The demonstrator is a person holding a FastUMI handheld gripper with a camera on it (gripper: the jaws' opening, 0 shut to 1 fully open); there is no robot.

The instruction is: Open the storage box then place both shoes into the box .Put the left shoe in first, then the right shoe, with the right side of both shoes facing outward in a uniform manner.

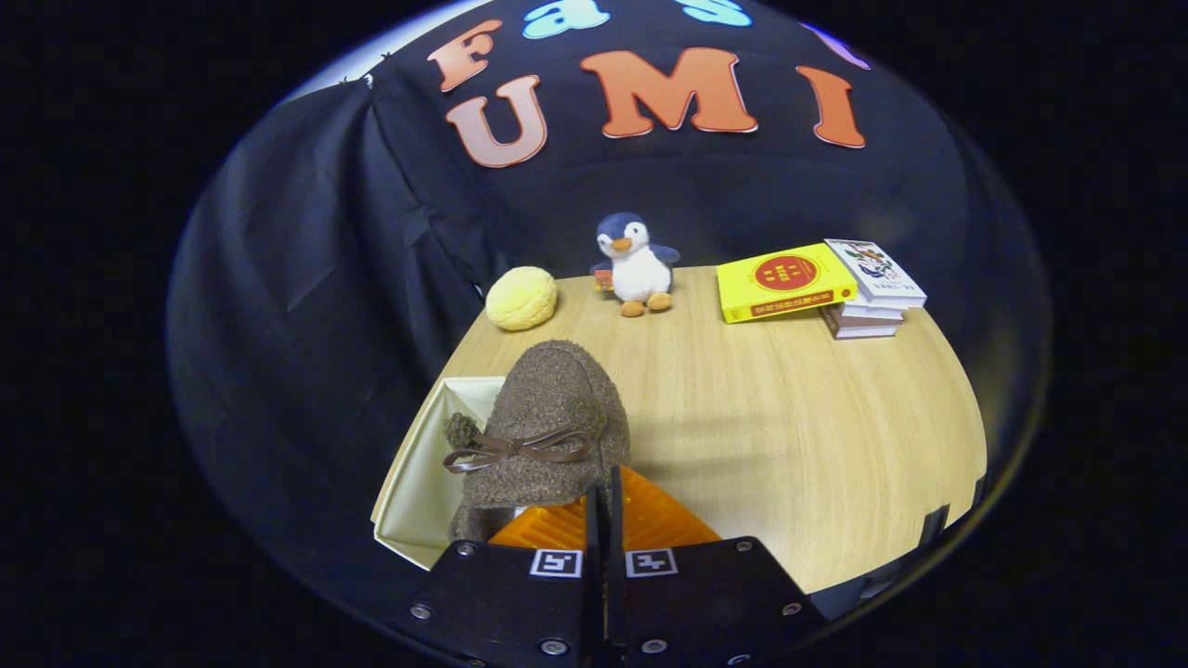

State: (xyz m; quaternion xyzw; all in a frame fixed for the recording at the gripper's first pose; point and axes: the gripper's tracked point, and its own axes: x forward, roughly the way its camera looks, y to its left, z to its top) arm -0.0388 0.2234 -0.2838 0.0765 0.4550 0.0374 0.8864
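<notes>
Holding one brown fuzzy shoe (548, 422) by its heel end, the hand-held gripper (603, 506) has its fingers closed almost together, with only a thin slit between them; they appear to pinch the shoe's rear edge, though the contact itself is hidden behind the fingers.

Item, shoe: toe pointing to the far side, a brown ribbon bow (520, 448) across its upper, a small pom-pom on its left. Lies just ahead of the fingers and slightly left of them, above the box opening.

Item, storage box (418, 482): pale cream, lid off or folded back, set at the near left corner of the worktop (789, 417), directly under the shoe. Its interior is mostly hidden by the shoe.

Item, second shoe: position cannot be told.

Progress, as judged: box opened; one shoe being lowered in or just gripped inside; which shoe it is cannot be told. Releasing it remains to be done.

Other stock, far side of worktop: yellow round plush (522, 298), penguin toy (636, 264), stack of books (821, 288) at far right.
</notes>
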